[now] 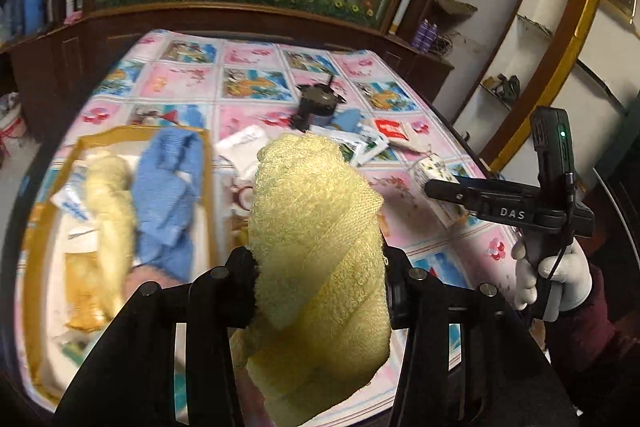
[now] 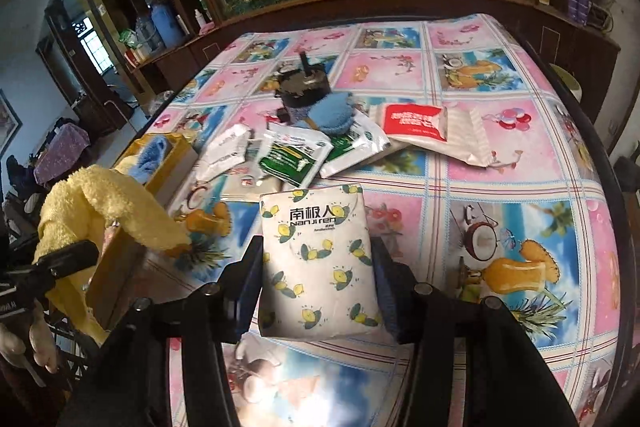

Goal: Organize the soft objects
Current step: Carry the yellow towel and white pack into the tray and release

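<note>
Left wrist view: yellow towel clamped in left gripper, raised over table's near edge. Just left, gold-rimmed box already holds another yellow towel and blue cloth. Right gripper clenched on lemon-print tissue pack, lifted above tablecloth. Left to sort, by my reading: sachets, red-and-white packet, blue cloth by black cup, mid-table. Roughly halfway.

Box left on table — packets behind tissue pack.
</note>
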Action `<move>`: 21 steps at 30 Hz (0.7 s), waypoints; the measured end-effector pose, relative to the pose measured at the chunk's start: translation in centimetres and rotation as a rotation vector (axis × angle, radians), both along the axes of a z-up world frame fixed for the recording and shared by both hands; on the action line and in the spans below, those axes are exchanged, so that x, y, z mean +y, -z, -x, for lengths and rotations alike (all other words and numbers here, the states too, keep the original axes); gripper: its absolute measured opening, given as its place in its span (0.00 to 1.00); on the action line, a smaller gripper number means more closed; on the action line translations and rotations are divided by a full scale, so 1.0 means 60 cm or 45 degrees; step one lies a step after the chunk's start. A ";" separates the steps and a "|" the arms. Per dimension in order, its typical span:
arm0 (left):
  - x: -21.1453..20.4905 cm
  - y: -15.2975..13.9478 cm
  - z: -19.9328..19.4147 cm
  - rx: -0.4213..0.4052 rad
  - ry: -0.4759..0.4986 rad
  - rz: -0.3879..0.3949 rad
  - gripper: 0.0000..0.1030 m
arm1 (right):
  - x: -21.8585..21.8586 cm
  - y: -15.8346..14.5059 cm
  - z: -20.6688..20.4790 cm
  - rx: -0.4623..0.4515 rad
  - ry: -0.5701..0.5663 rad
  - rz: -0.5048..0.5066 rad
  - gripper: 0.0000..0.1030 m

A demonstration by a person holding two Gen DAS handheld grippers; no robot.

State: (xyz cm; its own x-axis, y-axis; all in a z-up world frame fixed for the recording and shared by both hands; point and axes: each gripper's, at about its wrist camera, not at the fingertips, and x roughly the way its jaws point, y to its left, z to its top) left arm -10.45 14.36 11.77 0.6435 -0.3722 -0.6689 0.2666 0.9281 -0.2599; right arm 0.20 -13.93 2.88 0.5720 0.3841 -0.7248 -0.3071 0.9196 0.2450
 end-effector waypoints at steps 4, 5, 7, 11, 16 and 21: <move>0.091 -0.028 0.033 -0.055 -0.180 -0.086 0.44 | 0.046 -0.026 0.015 -0.017 -0.100 -0.070 0.49; 0.113 -0.029 0.037 -0.056 -0.226 -0.098 0.44 | 0.060 -0.031 0.016 -0.015 -0.125 -0.090 0.49; 0.147 -0.022 0.036 -0.046 -0.302 -0.109 0.44 | 0.092 -0.037 0.016 0.000 -0.177 -0.131 0.49; 0.196 0.005 0.009 -0.016 -0.405 -0.122 0.44 | 0.159 -0.037 0.014 0.043 -0.275 -0.187 0.49; 0.212 0.056 -0.055 0.054 -0.446 -0.195 0.44 | 0.256 -0.026 0.021 0.086 -0.400 -0.200 0.49; 0.243 0.093 -0.095 0.123 -0.488 -0.191 0.45 | 0.348 -0.002 0.025 0.158 -0.502 -0.196 0.49</move>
State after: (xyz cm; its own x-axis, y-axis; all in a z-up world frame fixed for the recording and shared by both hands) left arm -4.77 28.95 6.17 0.6483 -0.0119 -0.7613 -0.1238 0.9849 -0.1208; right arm -1.32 6.95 3.03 0.2721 0.6642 -0.6962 -0.5867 0.6880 0.4271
